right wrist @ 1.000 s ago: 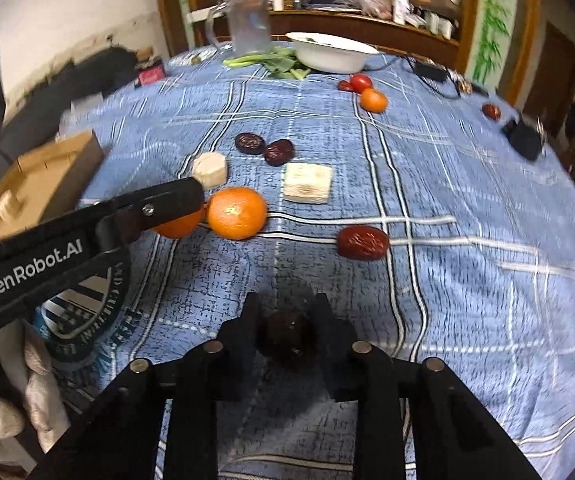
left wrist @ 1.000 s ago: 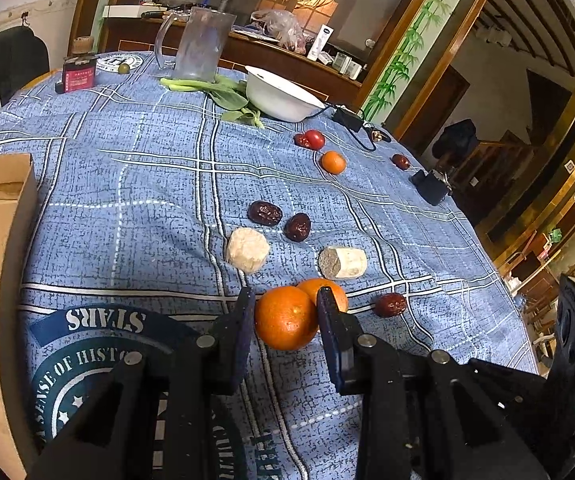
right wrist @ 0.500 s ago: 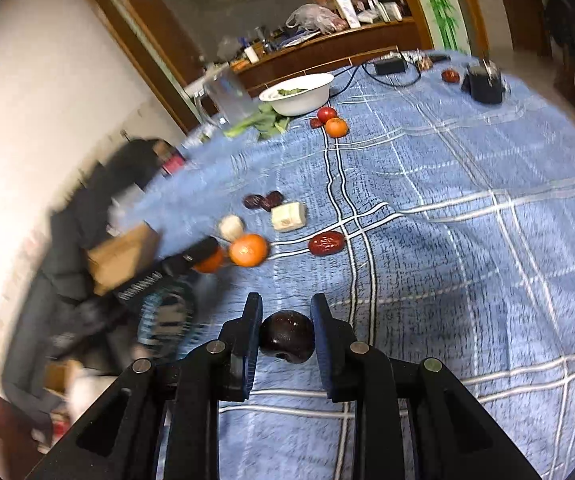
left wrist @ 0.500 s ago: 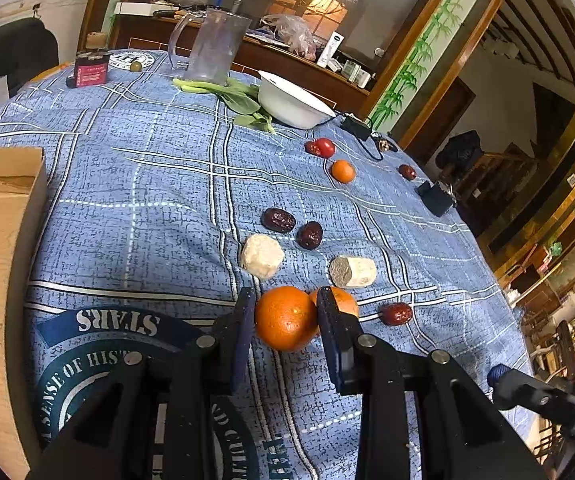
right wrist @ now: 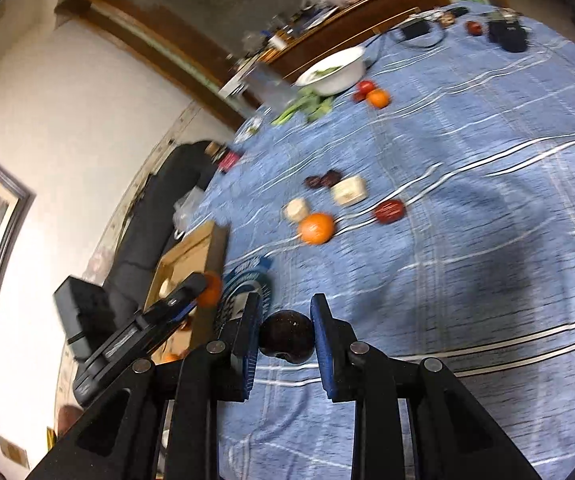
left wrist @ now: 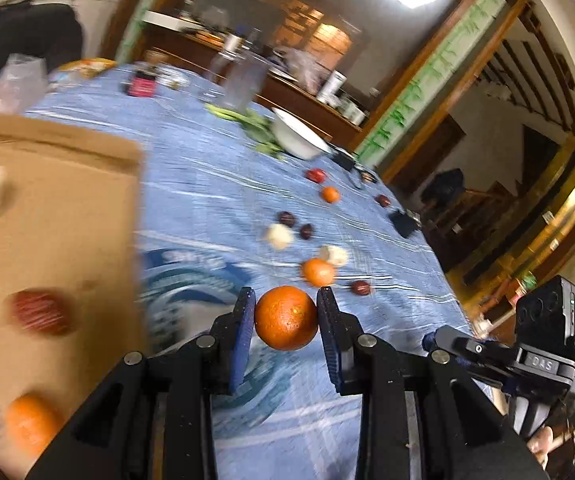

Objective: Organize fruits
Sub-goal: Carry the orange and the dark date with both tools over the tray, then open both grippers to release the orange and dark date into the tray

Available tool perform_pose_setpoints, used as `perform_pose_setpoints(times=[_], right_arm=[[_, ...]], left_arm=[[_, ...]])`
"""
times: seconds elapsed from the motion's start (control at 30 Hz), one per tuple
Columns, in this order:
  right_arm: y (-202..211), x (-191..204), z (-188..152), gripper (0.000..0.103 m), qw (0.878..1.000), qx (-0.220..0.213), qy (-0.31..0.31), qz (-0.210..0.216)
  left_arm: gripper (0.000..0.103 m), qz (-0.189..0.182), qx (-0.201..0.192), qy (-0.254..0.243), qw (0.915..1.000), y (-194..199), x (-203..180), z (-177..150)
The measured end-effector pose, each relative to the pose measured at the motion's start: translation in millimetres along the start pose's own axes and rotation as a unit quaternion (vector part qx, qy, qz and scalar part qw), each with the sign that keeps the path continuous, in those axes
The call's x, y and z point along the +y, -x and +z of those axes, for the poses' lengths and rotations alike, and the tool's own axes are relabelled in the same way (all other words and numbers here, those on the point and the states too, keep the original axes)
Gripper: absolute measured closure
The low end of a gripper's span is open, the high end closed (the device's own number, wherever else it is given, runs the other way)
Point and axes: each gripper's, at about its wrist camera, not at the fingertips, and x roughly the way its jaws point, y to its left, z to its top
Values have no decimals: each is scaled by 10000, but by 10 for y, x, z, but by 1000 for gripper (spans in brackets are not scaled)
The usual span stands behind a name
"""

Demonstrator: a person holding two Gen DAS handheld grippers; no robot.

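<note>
The box (left wrist: 59,208) already holds some fruit, the left tool (left wrist: 286,320) grips an orange (left wrist: 286,317), the right tool (right wrist: 286,334) a dark fruit (right wrist: 286,334), and more waits on the worktop (right wrist: 467,220).

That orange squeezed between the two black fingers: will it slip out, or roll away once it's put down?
The orange looks firm and round, clamped at its widest part by the left gripper, so it probably holds. Its dimpled peel likely adds friction. Set down in the cardboard box, it may roll a little.
</note>
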Motion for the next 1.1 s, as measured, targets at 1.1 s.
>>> perform_pose_setpoints(times=[1.1], right_arm=[[-1906, 1806, -708, 75, 9565, 1501, 2482, -324]], left_arm=[[70, 2033, -719, 238, 9762, 1108, 1122, -235]])
